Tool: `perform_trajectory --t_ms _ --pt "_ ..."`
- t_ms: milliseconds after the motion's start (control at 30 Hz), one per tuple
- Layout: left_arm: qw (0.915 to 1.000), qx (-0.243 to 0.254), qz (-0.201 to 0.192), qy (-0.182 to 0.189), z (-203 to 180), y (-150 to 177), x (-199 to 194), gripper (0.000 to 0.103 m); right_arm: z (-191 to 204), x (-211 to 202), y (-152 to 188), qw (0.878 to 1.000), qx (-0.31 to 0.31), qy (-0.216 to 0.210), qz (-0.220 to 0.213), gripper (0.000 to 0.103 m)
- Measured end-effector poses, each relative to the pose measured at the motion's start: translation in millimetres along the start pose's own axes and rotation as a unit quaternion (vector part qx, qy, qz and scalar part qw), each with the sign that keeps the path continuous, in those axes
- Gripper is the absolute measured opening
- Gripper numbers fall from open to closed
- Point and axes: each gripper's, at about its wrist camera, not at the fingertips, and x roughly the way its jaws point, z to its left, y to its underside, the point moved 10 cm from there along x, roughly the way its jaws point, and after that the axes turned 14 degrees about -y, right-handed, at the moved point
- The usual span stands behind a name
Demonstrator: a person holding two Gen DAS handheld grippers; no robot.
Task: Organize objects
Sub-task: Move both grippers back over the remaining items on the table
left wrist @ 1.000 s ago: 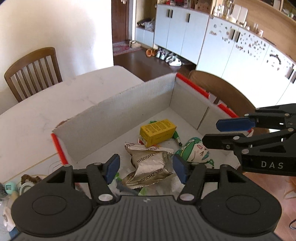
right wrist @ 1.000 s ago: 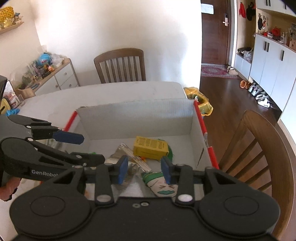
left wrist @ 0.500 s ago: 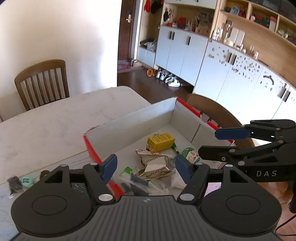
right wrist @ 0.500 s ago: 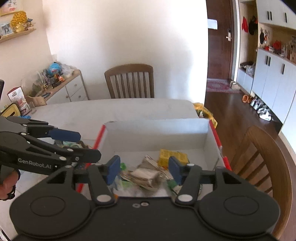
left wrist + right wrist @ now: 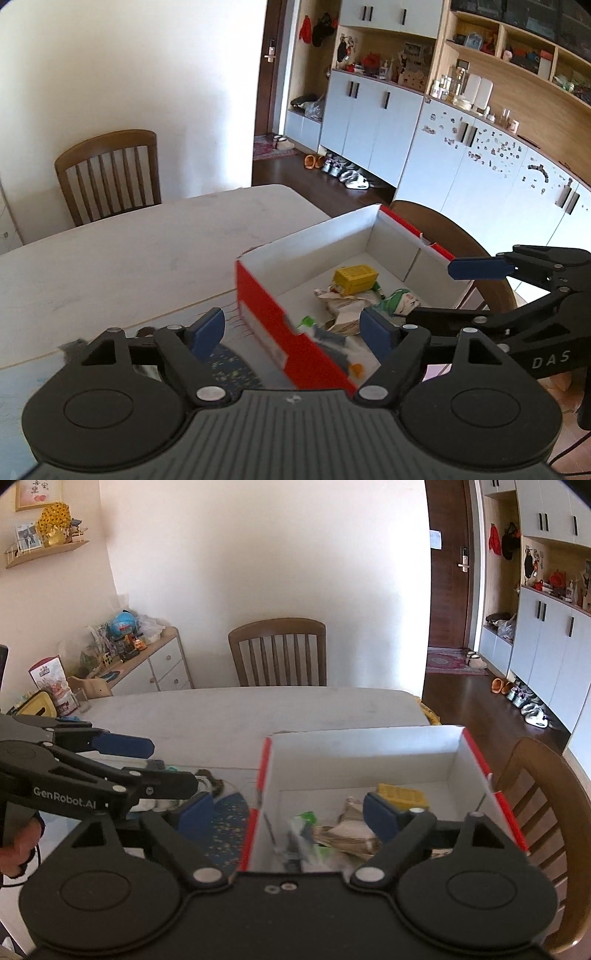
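A red-and-white cardboard box (image 5: 273, 306) (image 5: 362, 753) stands open on the pale table. Inside lie a yellow carton (image 5: 355, 277) (image 5: 400, 795), a crumpled foil packet (image 5: 343, 306) (image 5: 354, 834) and a green-and-white pouch (image 5: 400, 299). My left gripper (image 5: 291, 330) (image 5: 155, 764) hovers above the box's near left corner, its jaws opening with nothing held between them. My right gripper (image 5: 288, 812) (image 5: 461, 291) hangs over the box's near edge, its jaws also opening and empty.
A dark patterned mat (image 5: 229, 819) (image 5: 225, 365) and small odds and ends (image 5: 207, 777) lie left of the box. Wooden chairs stand at the far side (image 5: 277, 653) and at the right (image 5: 543, 797). A hand (image 5: 22, 843) grips the left handle.
Both grippers have drawn back and up from low inside the box, so it looks smaller and farther off. Both pairs of jaws have spread wider.
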Motion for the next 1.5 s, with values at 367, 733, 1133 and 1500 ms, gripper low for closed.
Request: perform_trajectory --t_ms 367,733,1133,1500 --pt "0.9996 -0.028 0.005 -0.008 56 16 -4 0.083 39 29 7 1.0 0.013 -0.002 0.009 0.096" --pt "0.9982 -0.054 0.008 -0.024 112 31 3 0.1 68 62 11 0.999 0.015 -0.005 0.029 0.097" --pt "0.9962 -0.06 0.005 -0.064 172 56 28 0.103 80 101 12 0.998 0.011 0.001 0.06 0.097" --pt "0.9954 -0.053 0.042 -0.068 198 103 69 0.103 76 145 17 0.995 0.019 0.013 0.094 0.097"
